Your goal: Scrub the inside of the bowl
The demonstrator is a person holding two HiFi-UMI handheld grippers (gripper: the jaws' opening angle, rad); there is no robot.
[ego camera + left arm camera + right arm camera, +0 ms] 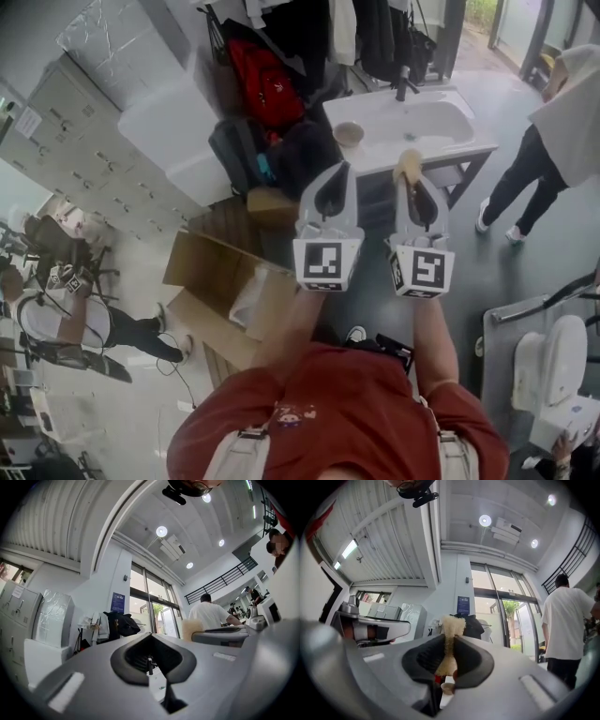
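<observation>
Bowl (349,134) sits on sink bench (384,152), left of basin (427,122), well ahead of my tongs. Right tongs (410,178) clenched on beige scrubber (452,624). Left tongs (339,172) clamped shut, empty. My worry: nothing's steadying bowl, so one-handed scrubbing could shove it off bench edge. Bystander (553,141) close too.

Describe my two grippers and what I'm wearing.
Both the left gripper and right gripper have pale grey, tapering shells with a dark, black-rimmed cut-out near the jaws. Each carries a white cube printed with black square markers at its rear. No cables show. You wear a rust-red short-sleeved shirt with pale straps over the shoulders.
</observation>
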